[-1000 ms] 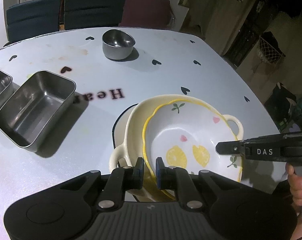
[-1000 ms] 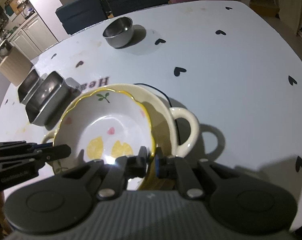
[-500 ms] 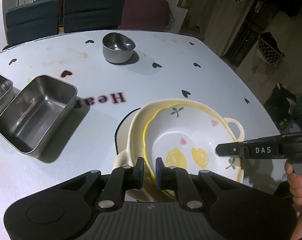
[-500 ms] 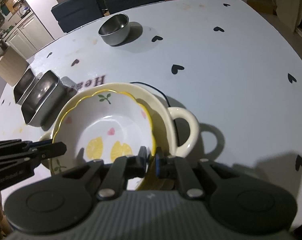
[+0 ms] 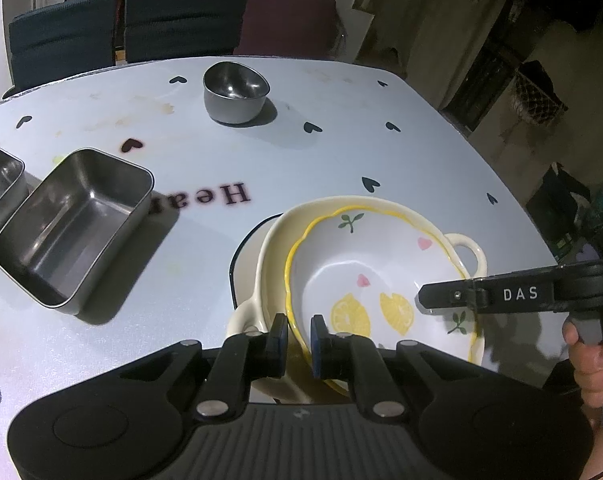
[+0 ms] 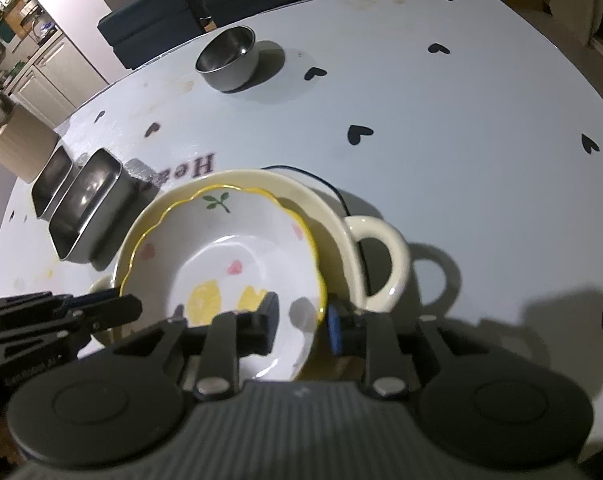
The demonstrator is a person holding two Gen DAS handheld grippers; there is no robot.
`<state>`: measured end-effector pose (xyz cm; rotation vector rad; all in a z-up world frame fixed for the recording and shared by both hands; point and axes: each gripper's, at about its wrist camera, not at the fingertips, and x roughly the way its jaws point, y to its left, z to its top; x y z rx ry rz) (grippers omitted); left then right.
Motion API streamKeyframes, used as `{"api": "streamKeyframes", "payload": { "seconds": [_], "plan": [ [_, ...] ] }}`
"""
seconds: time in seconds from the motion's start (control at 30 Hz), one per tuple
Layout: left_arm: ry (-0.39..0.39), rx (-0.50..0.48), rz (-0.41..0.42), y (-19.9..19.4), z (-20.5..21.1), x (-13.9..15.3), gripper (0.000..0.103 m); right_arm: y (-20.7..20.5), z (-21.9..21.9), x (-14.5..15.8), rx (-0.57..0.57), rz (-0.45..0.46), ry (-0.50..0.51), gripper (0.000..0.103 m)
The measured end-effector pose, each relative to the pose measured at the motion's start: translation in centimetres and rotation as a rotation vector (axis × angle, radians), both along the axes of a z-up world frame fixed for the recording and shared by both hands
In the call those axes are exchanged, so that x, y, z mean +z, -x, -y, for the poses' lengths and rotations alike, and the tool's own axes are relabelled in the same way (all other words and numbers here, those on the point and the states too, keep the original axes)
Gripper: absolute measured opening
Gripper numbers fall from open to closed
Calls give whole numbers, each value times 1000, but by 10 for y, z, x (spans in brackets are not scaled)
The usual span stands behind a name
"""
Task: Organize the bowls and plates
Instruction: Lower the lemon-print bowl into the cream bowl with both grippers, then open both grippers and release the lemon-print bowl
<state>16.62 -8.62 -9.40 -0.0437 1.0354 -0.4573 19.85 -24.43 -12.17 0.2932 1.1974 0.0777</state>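
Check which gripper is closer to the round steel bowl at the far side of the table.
Neither, clearly. The left gripper is clamped on the lemon bowl's near rim; the right gripper, jaws just opened, straddles the opposite rim. The steel bowl sits far beyond both.

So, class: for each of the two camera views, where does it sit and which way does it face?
Left wrist: sits on the left gripper, facing down over the white lemon-printed bowl it pinches; the right gripper and a hand show.
Right wrist: sits on the right gripper, facing down at the same bowl, jaws just opened around the rim; left gripper shows.
Shared: the bowl, the cream handled dish, the round steel bowl.
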Motion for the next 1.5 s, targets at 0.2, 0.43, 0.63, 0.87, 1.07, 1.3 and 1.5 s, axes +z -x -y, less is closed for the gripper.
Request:
{"api": "streamKeyframes", "payload": {
  "seconds": [0.2,0.43,0.63,0.87,1.07,1.3,1.5],
  "plan": [
    [-28,-21,-3,0,2,4,13,-3,0,0,-9,-18,-11,33],
    [-10,-13,-1,2,-5,9,14,0,4,6,21,-4,-18,33],
    [4,-9,1,5,-8,15,19,7,6,14,31,15,-12,35],
    [19,-18,15,12,-7,22,37,16,9,21,35,39,-13,35],
    [43,-19,35,17,-9,30,47,30,13,41,47,112,-31,44],
    [56,9,70,18,-20,40,71,40,12,64,74,202,-9,65],
    [64,69,99,17,-38,44,95,34,3,74,106,278,27,96]
  ]
}}
